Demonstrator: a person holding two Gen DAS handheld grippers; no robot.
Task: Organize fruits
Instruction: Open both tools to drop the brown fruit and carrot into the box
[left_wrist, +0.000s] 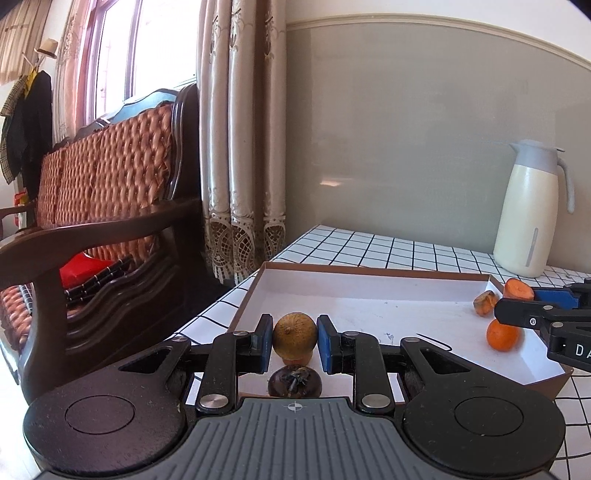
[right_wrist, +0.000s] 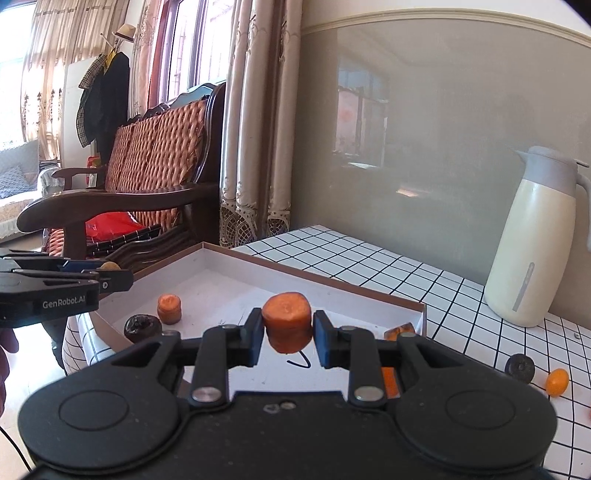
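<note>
A shallow white box tray (left_wrist: 369, 295) with brown sides lies on the checked table. My left gripper (left_wrist: 294, 341) is shut on a brownish-yellow round fruit (left_wrist: 294, 334) above the tray's near left corner, over an orange chunk (right_wrist: 169, 303) and a dark mangosteen (left_wrist: 294, 381). My right gripper (right_wrist: 288, 328) is shut on an orange carrot chunk (right_wrist: 288, 321) above the tray (right_wrist: 332, 295); it shows in the left wrist view (left_wrist: 519, 290). An orange fruit (left_wrist: 503, 334) and an amber piece (left_wrist: 485, 302) lie in the tray's right end.
A cream thermos jug (right_wrist: 532, 240) stands at the table's back right. A dark round fruit (right_wrist: 520, 367) and a small orange fruit (right_wrist: 557, 381) lie on the table right of the tray. A wooden sofa (left_wrist: 110, 206) stands left of the table.
</note>
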